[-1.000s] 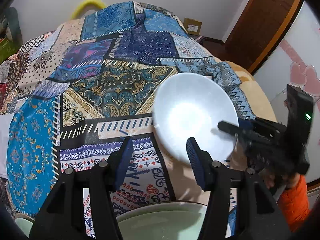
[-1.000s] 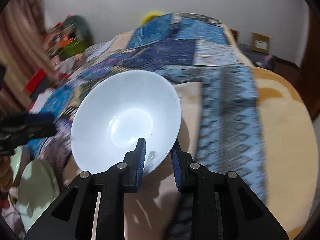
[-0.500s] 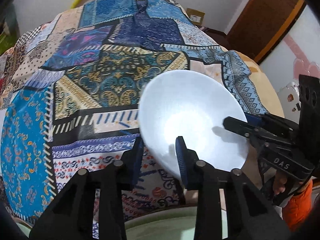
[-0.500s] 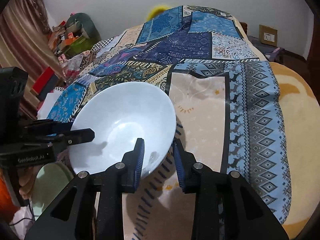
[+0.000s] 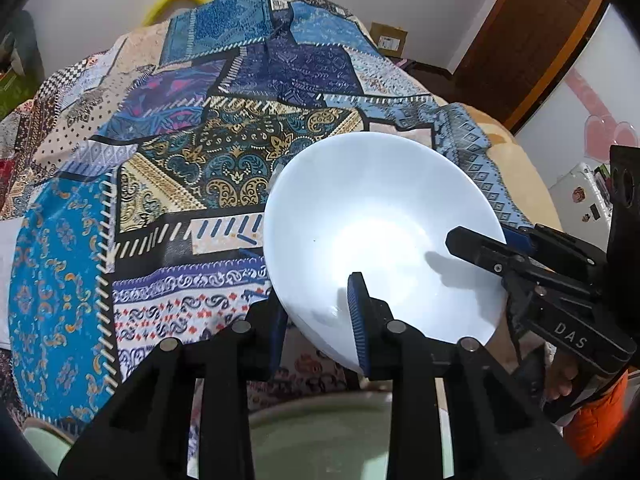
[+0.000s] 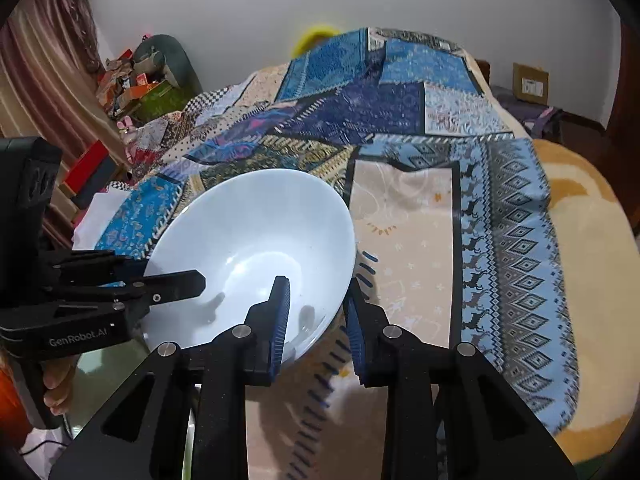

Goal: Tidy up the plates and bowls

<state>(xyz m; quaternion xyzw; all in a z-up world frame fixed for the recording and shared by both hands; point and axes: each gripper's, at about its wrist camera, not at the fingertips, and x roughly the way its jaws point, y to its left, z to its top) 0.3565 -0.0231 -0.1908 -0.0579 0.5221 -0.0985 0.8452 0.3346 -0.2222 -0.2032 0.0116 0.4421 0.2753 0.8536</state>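
While both grippers clamp one white bowl point(image 5: 380, 232) tilted above the quilt point(image 5: 160, 160), left gripper point(image 5: 318, 320) pinches its near rim, right gripper point(image 6: 316, 320) the opposite rim; stacking onto the green plate point(image 5: 320, 436) below looks pending.

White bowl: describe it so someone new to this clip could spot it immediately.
Over the near edge of the patchwork cloth, the white bowl hangs tilted in the air, its rim pinched by both the left gripper and the right gripper. Unlike the pale green dish lying below, it is plain white, deep and lifted.
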